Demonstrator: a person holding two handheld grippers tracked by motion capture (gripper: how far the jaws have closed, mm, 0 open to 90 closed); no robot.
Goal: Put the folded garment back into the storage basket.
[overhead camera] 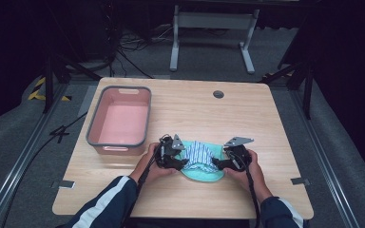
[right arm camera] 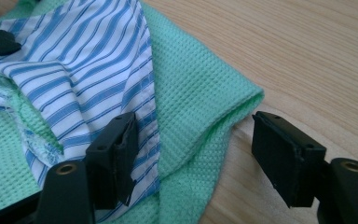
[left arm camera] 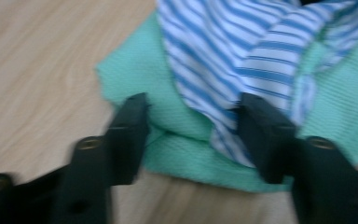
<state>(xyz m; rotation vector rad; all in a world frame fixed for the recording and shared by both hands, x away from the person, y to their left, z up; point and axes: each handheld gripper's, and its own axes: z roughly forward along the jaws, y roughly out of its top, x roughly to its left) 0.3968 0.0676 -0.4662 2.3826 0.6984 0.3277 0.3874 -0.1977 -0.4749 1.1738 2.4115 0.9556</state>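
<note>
A mint-green waffle cloth [overhead camera: 203, 174] lies near the table's front edge with a blue-and-white striped cloth [overhead camera: 200, 153] bunched on top of it. My left gripper [overhead camera: 179, 164] is at the pile's left end, open, its jaws straddling the green cloth [left arm camera: 177, 116] and the striped cloth's [left arm camera: 242, 51] edge. My right gripper [overhead camera: 220, 165] is at the pile's right end, open; one jaw rests on the striped cloth [right arm camera: 79, 79], the other stands on bare wood beside the green cloth's [right arm camera: 196, 93] folded corner. Whether the pads touch fabric firmly is unclear.
An empty pink bin with a grey rim [overhead camera: 120, 119] stands at the table's left, just behind my left hand. A round cable hole [overhead camera: 218, 94] sits near the far edge. Bare wooden tabletop [overhead camera: 247, 114] stretches behind and to the right.
</note>
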